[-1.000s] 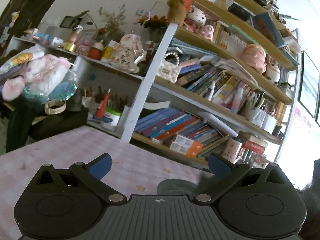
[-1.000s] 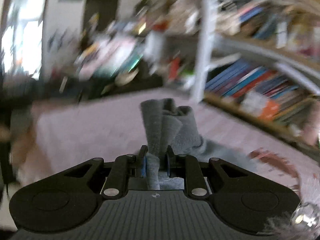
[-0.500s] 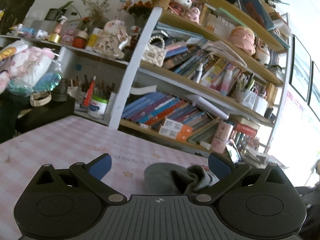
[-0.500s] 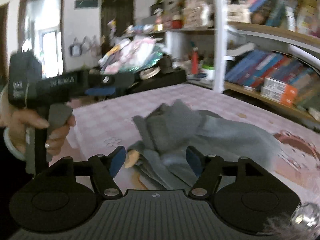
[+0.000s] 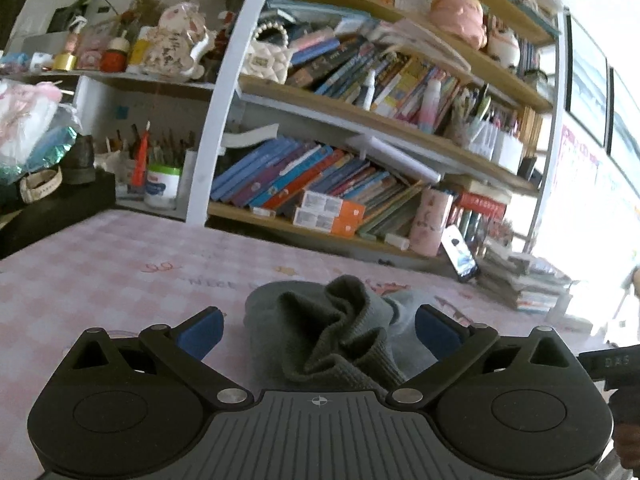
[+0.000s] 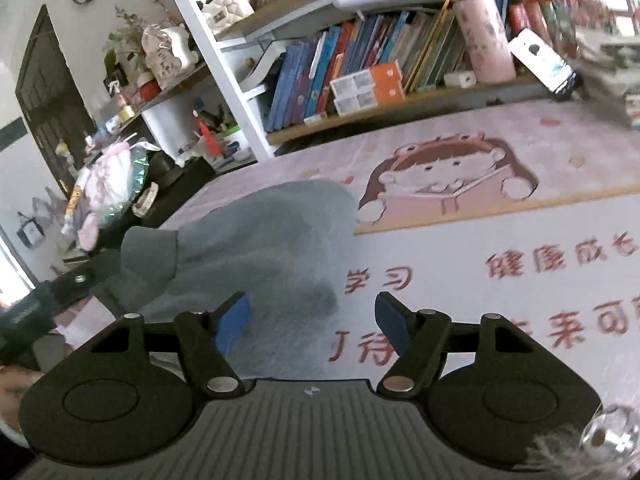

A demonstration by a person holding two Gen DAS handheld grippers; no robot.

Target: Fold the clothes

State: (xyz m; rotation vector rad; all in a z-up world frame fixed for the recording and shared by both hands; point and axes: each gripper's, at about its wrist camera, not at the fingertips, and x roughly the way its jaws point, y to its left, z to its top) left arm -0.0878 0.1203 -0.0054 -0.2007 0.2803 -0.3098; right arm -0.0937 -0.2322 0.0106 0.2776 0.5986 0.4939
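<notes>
A grey knitted garment [image 5: 332, 332] lies bunched on the pink checked tablecloth [image 5: 100, 272]. My left gripper [image 5: 318, 330] is open, its blue pads on either side of the crumpled ribbed folds. In the right wrist view the same garment [image 6: 256, 248] spreads flatter across the cloth, its ribbed cuff [image 6: 150, 252] at the left. My right gripper [image 6: 314, 318] is open just above the garment's near edge, holding nothing. The left gripper's dark body [image 6: 52, 296] shows at the left edge of that view.
A tall bookshelf [image 5: 360, 152] crammed with books, toys and jars stands right behind the table. A phone [image 5: 460, 254] leans against a pink cylinder [image 5: 430, 222] at the far edge. The cloth bears a cartoon girl print [image 6: 448, 176] and red characters. A black box [image 5: 52, 208] sits far left.
My right gripper has let go of the grey garment and opened; the garment now lies on the table. My left gripper has come in over the garment's crumpled end, still open.
</notes>
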